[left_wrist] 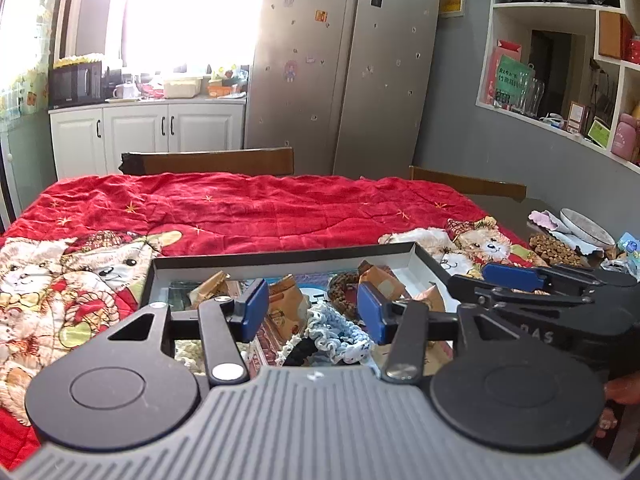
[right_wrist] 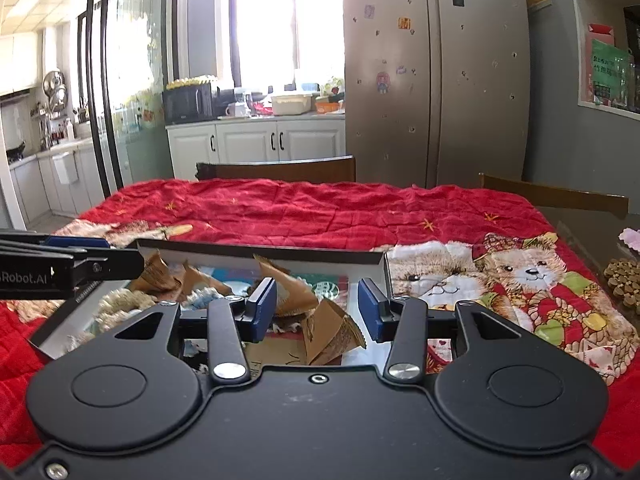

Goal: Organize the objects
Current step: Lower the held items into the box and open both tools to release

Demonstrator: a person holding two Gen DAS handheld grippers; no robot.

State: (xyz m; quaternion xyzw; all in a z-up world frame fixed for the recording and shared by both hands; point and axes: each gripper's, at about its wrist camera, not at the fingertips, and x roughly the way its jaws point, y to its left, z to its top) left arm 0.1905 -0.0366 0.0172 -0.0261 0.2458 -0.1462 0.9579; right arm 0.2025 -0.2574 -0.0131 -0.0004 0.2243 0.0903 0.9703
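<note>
Directly below and ahead of the left hand-held gripper [left_wrist: 313, 310], released with nothing between its blue pads, lies the shallow black-rimmed cardboard box [left_wrist: 280, 256], long axis running crosswise, already holding torn brown paper scraps [left_wrist: 288, 300] and pale blue crocheted yarn [left_wrist: 336, 332]. Released too, the right hand-held gripper [right_wrist: 316, 307] hovers over the box's right half, so both look equally near it.

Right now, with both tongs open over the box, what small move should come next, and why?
Probably move the right tongs right, toward the brown bead piece lying outside the box. Both tongs, left too, are open and hold nothing, the box already holds paper scraps and knitwear, and loose things remain on the table's right edge.
</note>
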